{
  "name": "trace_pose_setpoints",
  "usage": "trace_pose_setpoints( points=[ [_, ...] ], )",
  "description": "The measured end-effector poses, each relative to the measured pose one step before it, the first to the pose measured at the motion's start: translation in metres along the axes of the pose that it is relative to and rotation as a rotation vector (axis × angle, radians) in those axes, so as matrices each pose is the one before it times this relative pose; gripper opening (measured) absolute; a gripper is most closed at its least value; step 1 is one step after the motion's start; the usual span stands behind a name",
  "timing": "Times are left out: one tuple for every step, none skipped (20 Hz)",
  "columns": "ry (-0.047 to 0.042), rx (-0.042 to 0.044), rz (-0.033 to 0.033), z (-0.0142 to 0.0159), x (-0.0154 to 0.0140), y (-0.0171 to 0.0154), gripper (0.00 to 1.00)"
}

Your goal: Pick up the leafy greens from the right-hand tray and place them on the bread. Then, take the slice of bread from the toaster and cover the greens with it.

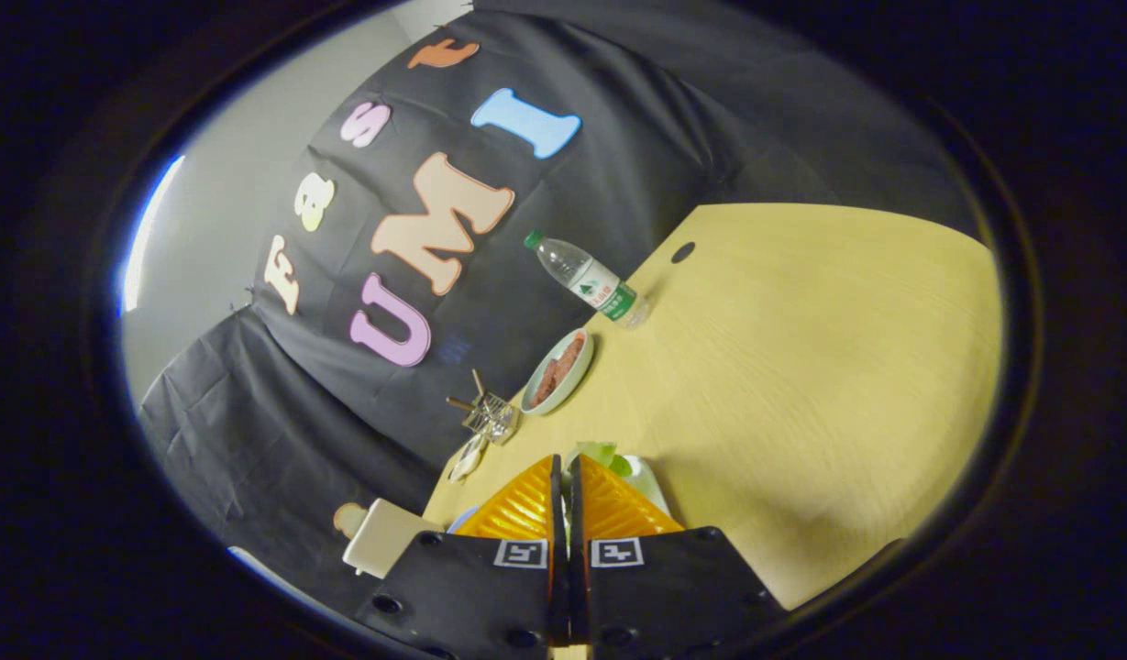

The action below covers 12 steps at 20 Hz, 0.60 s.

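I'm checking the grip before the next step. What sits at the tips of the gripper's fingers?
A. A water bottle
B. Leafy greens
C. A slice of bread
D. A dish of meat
B: the gripper has its fingers nearly together, with the leafy greens poking out just past the tips, while the bottle and the dish stand well beyond them on the table.

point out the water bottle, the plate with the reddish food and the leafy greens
water bottle [589, 280]: gripper view, on its label, mid-body.
plate [577, 374]: gripper view, on its pale rim.
leafy greens [600, 453]: gripper view, on the leaf edge showing just ahead of the gripper [564, 477], whose fingers stand nearly together.
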<state>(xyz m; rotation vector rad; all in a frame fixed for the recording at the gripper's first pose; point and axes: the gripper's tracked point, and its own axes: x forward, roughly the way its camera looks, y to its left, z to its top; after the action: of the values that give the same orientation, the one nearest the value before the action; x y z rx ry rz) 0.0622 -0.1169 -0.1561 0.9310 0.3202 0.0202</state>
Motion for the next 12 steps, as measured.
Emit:
trace_pose_setpoints(
  points=[
    [-0.00599, -0.00147, 0.00801, -0.00058, -0.0008, 0.00702, 0.03],
    [-0.0062, -0.00061, 0.00755, 0.00039, 0.00218, 0.00724, 0.03],
    [-0.00632, -0.00219, 0.0083, 0.00032, 0.00045, 0.00776, 0.03],
    [-0.00565, -0.00375, 0.00864, 0.00044, 0.00061, 0.00794, 0.03],
    [-0.00447, -0.00579, 0.0084, -0.00124, -0.00036, 0.00815, 0.03],
    [-0.00375, -0.00233, 0.00996, -0.0009, 0.00134, 0.00824, 0.03],
    [-0.00134, -0.00074, 0.013, -0.00121, 0.00021, 0.00942, 0.03],
    [-0.00213, -0.0035, 0.01305, -0.00105, 0.00131, 0.00936, 0.03],
    [-0.00326, -0.00506, 0.0104, -0.00097, 0.00082, 0.00912, 0.03],
    [-0.00279, -0.0055, 0.01149, -0.00143, 0.00211, 0.00903, 0.03],
    [-0.00053, -0.00521, 0.0118, -0.00301, 0.00185, 0.01056, 0.03],
    [-0.0001, -0.00487, 0.00918, -0.00284, 0.00251, 0.0087, 0.03]
  ],
)
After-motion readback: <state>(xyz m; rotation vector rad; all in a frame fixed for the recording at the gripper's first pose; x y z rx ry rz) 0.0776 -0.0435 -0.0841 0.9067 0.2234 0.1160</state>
